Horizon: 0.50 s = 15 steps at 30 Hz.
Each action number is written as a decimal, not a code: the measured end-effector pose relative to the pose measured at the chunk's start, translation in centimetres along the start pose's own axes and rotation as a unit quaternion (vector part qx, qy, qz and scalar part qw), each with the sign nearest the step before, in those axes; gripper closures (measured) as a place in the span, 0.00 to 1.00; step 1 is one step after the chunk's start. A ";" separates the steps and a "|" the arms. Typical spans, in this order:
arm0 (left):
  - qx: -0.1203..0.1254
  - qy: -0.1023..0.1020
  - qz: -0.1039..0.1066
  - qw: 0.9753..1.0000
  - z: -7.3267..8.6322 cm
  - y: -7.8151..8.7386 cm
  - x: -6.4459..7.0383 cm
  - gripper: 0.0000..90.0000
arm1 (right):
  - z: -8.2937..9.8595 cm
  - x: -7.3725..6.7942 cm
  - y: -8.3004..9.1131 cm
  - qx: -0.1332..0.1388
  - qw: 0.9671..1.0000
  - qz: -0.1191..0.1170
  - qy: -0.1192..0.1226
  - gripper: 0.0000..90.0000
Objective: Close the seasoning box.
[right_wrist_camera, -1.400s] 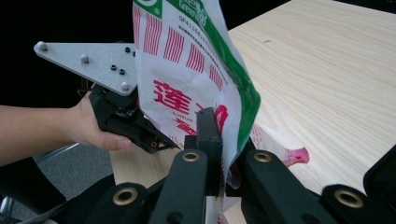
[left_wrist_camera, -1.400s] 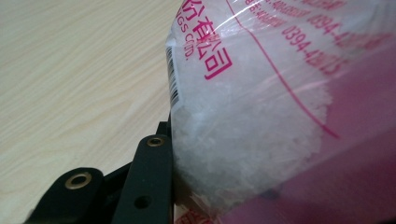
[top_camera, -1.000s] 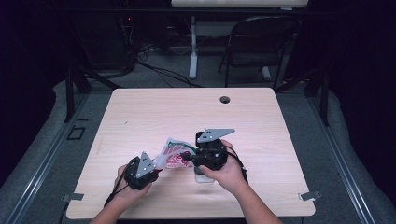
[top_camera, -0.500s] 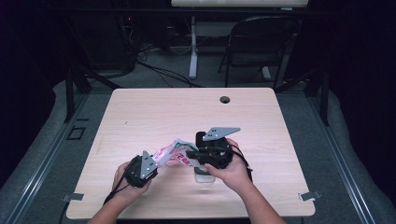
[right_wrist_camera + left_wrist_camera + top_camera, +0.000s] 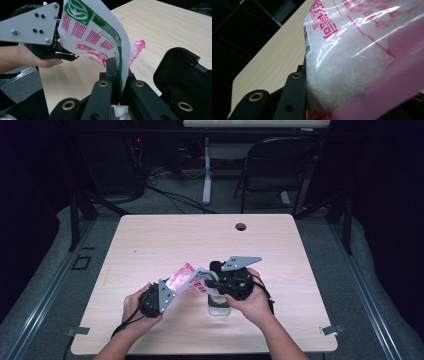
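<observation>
Sugar bag (image 5: 189, 279) now hangs stretched between the two grippers above the near half of the table (image 5: 150, 245), where a second ago it sagged lower and more crumpled beside the left hand. The left gripper (image 5: 167, 292) has drawn back toward the near-left, pulling the bag out long; that suggests the person is tilting it to pour into the clear container (image 5: 219, 305) standing under the right hand.

The left gripper pinches the full, pink-printed end (white crystals press against the film in the left gripper view (image 5: 352, 65)). The right gripper (image 5: 120, 82) is pressed together on the bag's green-and-white edge.

The bag's long axis runs from near-left to right, with its right-hand end toward the container.
</observation>
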<state>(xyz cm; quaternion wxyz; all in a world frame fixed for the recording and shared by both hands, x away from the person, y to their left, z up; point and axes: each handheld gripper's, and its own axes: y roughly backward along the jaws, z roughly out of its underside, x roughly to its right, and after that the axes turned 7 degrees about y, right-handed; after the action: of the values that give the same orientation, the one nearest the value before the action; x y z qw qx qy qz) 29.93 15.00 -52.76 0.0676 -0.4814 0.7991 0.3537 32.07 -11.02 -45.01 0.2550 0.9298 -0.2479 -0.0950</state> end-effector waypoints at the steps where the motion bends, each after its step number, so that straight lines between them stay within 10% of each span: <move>1: -0.001 -0.004 -0.003 1.000 -0.1 0.0 0.0 0.80 | 0.1 0.0 0.0 0.002 1.000 0.003 0.000 1.00; 15: -0.003 -0.054 -0.037 0.998 -0.8 -0.3 0.8 0.80 | 1.4 0.2 0.2 0.006 1.000 0.022 0.011 1.00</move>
<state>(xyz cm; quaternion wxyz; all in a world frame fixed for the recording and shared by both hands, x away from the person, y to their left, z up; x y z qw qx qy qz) 29.92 13.86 -52.68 0.1220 -0.4907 0.7753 0.3784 31.72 -11.88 -46.12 0.2546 0.9264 -0.2663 -0.0778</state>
